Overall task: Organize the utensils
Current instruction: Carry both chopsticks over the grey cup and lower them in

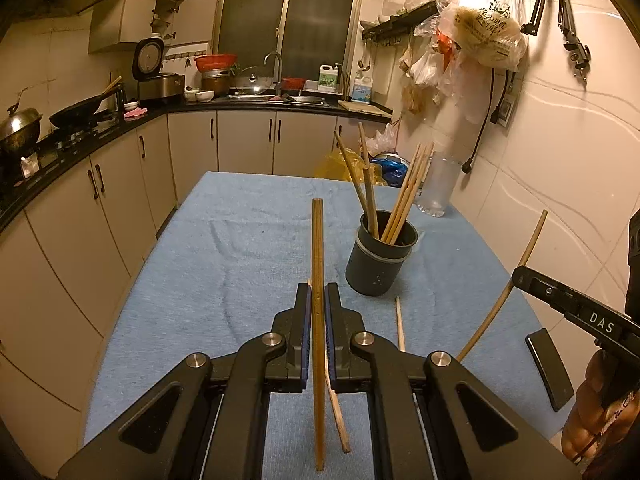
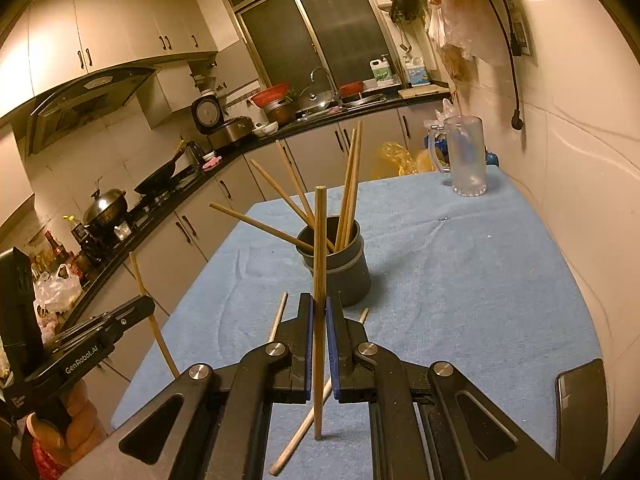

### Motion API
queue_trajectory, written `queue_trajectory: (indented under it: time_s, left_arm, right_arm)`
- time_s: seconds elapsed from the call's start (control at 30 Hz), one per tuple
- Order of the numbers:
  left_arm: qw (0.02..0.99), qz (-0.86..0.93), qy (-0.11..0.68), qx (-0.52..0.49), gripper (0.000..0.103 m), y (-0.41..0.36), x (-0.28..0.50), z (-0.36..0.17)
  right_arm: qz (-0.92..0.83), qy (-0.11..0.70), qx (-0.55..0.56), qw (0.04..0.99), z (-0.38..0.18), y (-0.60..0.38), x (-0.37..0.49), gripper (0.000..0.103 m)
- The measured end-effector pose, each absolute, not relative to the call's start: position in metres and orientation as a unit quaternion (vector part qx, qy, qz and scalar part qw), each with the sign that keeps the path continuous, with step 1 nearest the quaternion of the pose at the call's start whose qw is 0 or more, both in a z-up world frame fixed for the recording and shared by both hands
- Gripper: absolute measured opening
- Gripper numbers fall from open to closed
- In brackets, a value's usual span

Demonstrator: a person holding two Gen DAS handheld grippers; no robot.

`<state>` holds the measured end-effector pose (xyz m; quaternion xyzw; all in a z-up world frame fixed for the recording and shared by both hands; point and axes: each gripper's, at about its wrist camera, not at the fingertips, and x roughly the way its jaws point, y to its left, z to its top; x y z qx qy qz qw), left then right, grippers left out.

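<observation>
A dark grey holder cup (image 1: 378, 262) stands on the blue cloth with several wooden chopsticks (image 1: 404, 200) leaning in it; it also shows in the right wrist view (image 2: 340, 268). My left gripper (image 1: 318, 300) is shut on one upright chopstick (image 1: 317, 248), left of and nearer than the cup. My right gripper (image 2: 319, 312) is shut on another upright chopstick (image 2: 319, 240), just in front of the cup. Loose chopsticks (image 2: 304, 428) lie on the cloth under the grippers. The right gripper's chopstick (image 1: 508, 284) also shows in the left wrist view.
A frosted glass mug (image 2: 466, 156) stands at the table's far right corner by the tiled wall. A dark phone (image 1: 550, 368) lies on the cloth at the right edge. Kitchen counters with a stove and sink run along the left and back.
</observation>
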<state>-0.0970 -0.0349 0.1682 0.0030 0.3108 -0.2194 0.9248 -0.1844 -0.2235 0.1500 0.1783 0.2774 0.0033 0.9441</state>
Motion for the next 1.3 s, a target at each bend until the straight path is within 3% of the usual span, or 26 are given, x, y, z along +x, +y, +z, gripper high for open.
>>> queue_trajectory:
  time_s: [1.3]
  left_arm:
    - [0.925, -0.220, 0.311, -0.001, 0.006, -0.033, -0.100, 0.182]
  right_arm:
    - [0.005, 0.269, 0.204, 0.941, 0.156, -0.240, -0.190, 0.007]
